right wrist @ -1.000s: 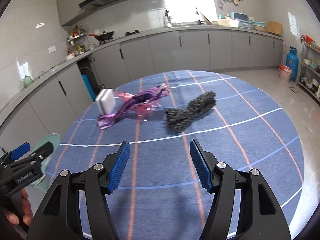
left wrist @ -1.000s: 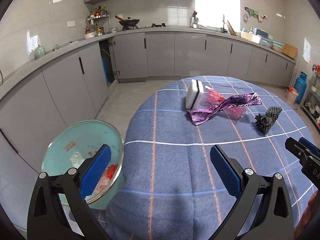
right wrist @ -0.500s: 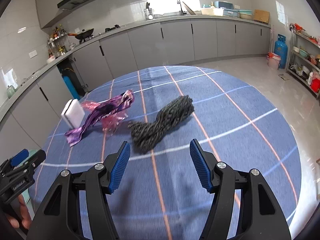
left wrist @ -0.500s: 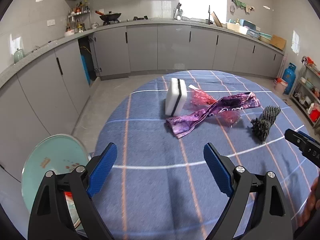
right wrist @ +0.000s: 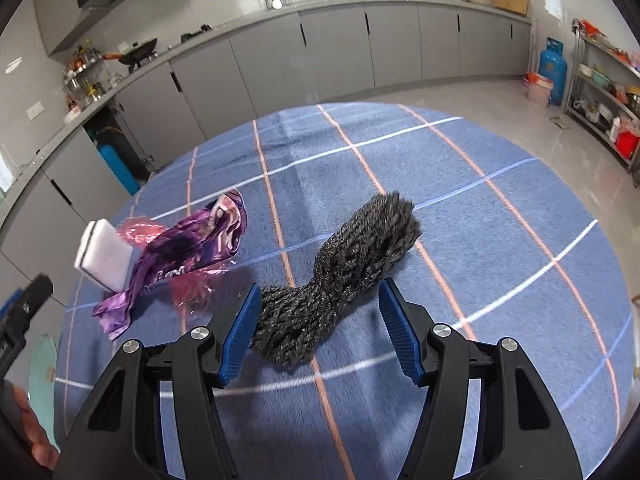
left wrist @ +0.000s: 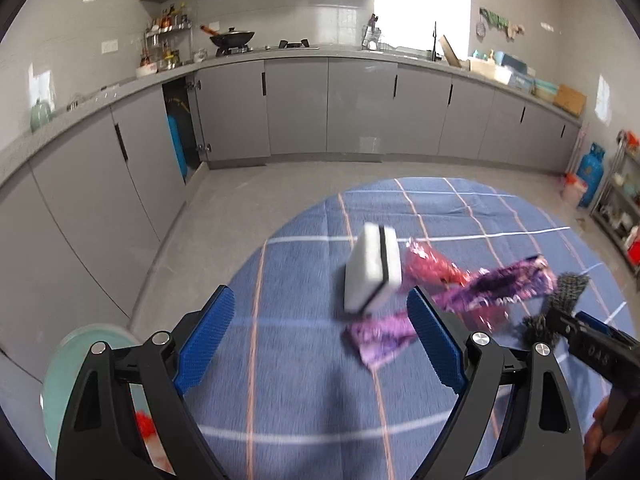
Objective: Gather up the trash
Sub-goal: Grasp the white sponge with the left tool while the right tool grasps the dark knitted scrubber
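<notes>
A round table [right wrist: 480,208] stands in front of a run of cabinets [left wrist: 360,112] that lines the far wall and the left wall. On the table, seen from the right wrist, a sponge [right wrist: 105,257] stands at the left edge, a wrapper [right wrist: 180,264] lies against its right side, and a scouring pad [right wrist: 340,276] lies right of the wrapper, apart from it. The right gripper [right wrist: 318,330] sits just before the pad, the pad's near end between its fingers. The left gripper [left wrist: 320,342] is over the table's left part, the sponge just beyond it. A bowl [left wrist: 76,364] sits below the table's left edge. A gas cylinder [right wrist: 553,70] stands on the floor at far right.
</notes>
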The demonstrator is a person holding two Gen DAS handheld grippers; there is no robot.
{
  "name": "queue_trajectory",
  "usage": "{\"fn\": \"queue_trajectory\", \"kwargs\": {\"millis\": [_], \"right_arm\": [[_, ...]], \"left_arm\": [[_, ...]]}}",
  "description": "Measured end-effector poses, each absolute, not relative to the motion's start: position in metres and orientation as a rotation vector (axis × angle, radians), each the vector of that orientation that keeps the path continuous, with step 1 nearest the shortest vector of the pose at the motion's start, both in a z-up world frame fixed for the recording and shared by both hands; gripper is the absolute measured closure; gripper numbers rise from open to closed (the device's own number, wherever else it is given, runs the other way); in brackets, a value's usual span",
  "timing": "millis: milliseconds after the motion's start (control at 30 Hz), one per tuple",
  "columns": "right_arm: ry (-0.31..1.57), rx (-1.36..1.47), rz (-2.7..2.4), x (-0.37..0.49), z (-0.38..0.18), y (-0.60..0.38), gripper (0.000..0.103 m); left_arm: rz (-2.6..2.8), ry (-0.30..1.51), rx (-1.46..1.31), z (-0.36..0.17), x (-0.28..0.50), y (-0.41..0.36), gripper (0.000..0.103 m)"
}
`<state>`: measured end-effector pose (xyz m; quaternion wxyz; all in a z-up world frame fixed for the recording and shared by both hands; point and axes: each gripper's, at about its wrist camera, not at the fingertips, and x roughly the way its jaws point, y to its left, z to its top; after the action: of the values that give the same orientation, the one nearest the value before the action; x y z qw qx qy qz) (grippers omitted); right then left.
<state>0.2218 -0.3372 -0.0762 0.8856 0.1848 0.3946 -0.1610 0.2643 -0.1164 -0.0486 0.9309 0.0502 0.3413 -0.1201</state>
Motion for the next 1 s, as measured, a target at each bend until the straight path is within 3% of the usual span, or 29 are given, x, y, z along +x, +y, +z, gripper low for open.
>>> {"fn": "queue_trajectory", "kwargs": {"millis": [167, 267, 367, 433, 500, 1000], "right_arm": [[0.824, 0.396, -0.332, 0.223, -0.086, -0.341, 0.067], [0.804, 0.386, -0.328, 0.219, -0.084, -0.342, 0.078], [0.781, 0.372, -0.326, 0.216, -0.083, -0.340, 0.087], [0.770, 0.384, -0.320, 0.213, -0.081, -0.340, 0.090], [0.751, 0.406, -0.305, 0.212, -0.079, -0.342, 0.092], [0.612, 0.439, -0.158, 0.164, -0.045, -0.313, 0.092]], "left_arm": [[-0.263, 0.727, 0.136, -0.057, 0.294, -0.140, 0.024], [-0.265, 0.774, 0.128, -0.067, 0.309, -0.147, 0.035], [-0.279, 0.808, 0.122, -0.078, 0.319, -0.150, 0.050], [-0.292, 0.820, 0.131, -0.083, 0.322, -0.153, 0.068], [-0.309, 0.831, 0.126, -0.087, 0.322, -0.152, 0.075], [-0.368, 0.707, 0.104, -0.044, 0.224, -0.105, 0.077]]}}
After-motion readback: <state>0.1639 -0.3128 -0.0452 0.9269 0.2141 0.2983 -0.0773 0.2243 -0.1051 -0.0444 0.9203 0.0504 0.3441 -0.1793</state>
